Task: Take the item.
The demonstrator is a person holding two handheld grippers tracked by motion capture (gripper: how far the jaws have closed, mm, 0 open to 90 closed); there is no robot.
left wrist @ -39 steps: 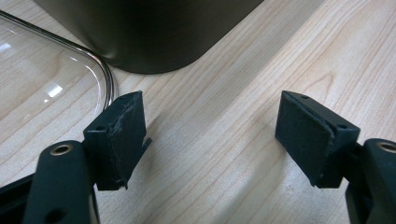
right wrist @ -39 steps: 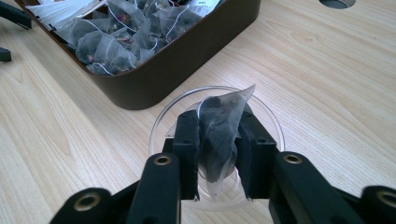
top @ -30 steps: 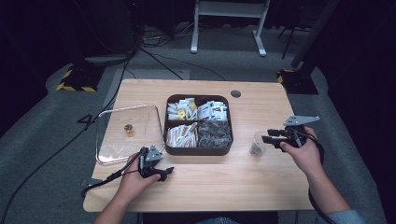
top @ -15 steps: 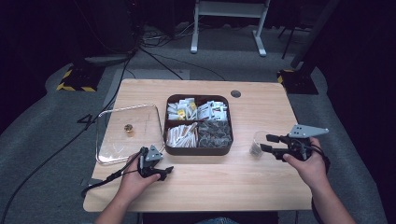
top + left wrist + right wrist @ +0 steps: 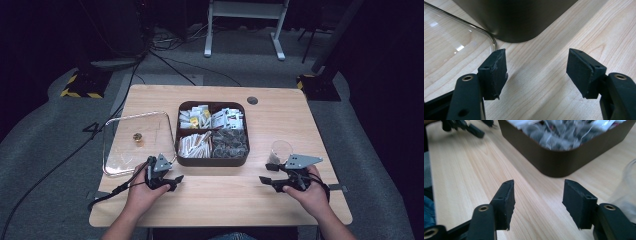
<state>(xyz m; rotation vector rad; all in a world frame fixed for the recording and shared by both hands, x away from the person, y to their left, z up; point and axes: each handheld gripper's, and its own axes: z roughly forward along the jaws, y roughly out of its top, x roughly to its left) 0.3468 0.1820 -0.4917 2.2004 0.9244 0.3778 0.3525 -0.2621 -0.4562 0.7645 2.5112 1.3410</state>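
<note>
Both forearms come in from the near edge, one to each side. The left hand [image 5: 142, 192] grips the left hand-held gripper [image 5: 172, 180], held low and pointing ahead and a little rightward; its jaws have just been closing yet stand apart with nothing between them. The right hand [image 5: 312, 192] holds the right hand-held gripper [image 5: 265, 174], pointing leftward; its jaws have just been opening and are empty.
</note>
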